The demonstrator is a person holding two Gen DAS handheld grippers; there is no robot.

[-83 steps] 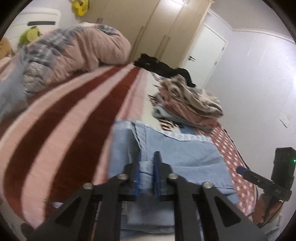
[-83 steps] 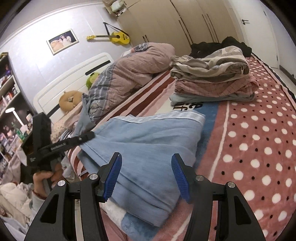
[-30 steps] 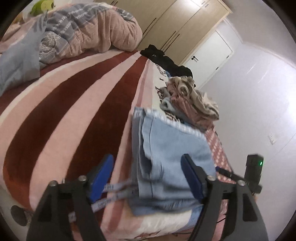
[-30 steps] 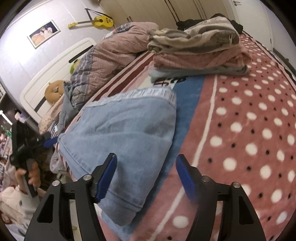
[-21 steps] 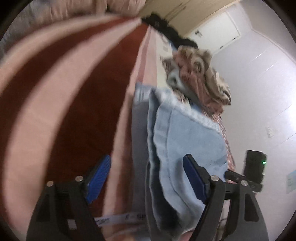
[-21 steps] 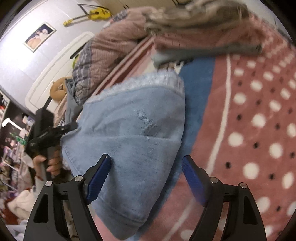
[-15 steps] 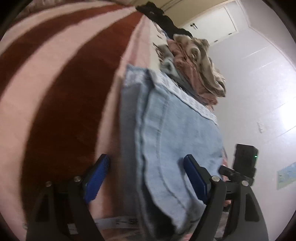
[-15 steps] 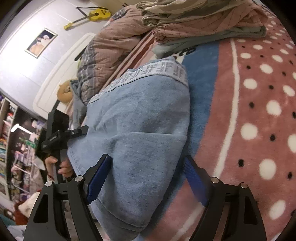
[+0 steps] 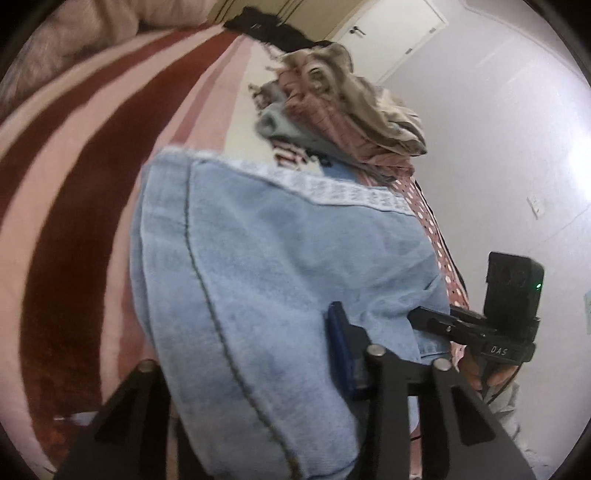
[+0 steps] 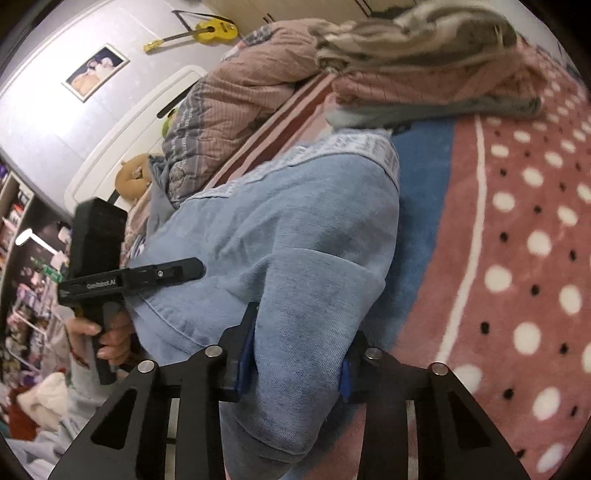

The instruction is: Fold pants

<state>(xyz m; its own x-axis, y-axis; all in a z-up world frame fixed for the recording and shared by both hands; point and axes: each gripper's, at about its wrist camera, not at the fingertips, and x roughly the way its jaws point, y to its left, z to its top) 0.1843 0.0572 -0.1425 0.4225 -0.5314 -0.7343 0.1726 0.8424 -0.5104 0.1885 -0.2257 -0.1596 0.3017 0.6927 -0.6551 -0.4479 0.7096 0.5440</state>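
Observation:
The folded light-blue denim pants [image 9: 280, 258] lie on the bed, pale waistband at the far end. In the left wrist view my left gripper [image 9: 255, 362] straddles the near left side of the fold; the denim fills the gap and hides the left finger. In the right wrist view my right gripper [image 10: 293, 354] has closed in around the near right edge of the pants [image 10: 295, 236], blue pads against the thick fold. Each gripper shows in the other's view: the right one [image 9: 480, 328] at the pants' right edge, the left one [image 10: 136, 277] at the left edge.
A stack of folded clothes [image 9: 347, 110] [image 10: 424, 66] sits just beyond the pants. A rumpled quilt [image 10: 240, 99] lies by the headboard. The bed cover is red-and-pink striped [image 9: 74, 177] on the left and pink with dots [image 10: 517, 240] on the right. A closed door [image 9: 388, 33] stands behind.
Both grippers have pushed forward over the near end of the folded pants. Their jaws, wide open before, have narrowed around the denim fold.

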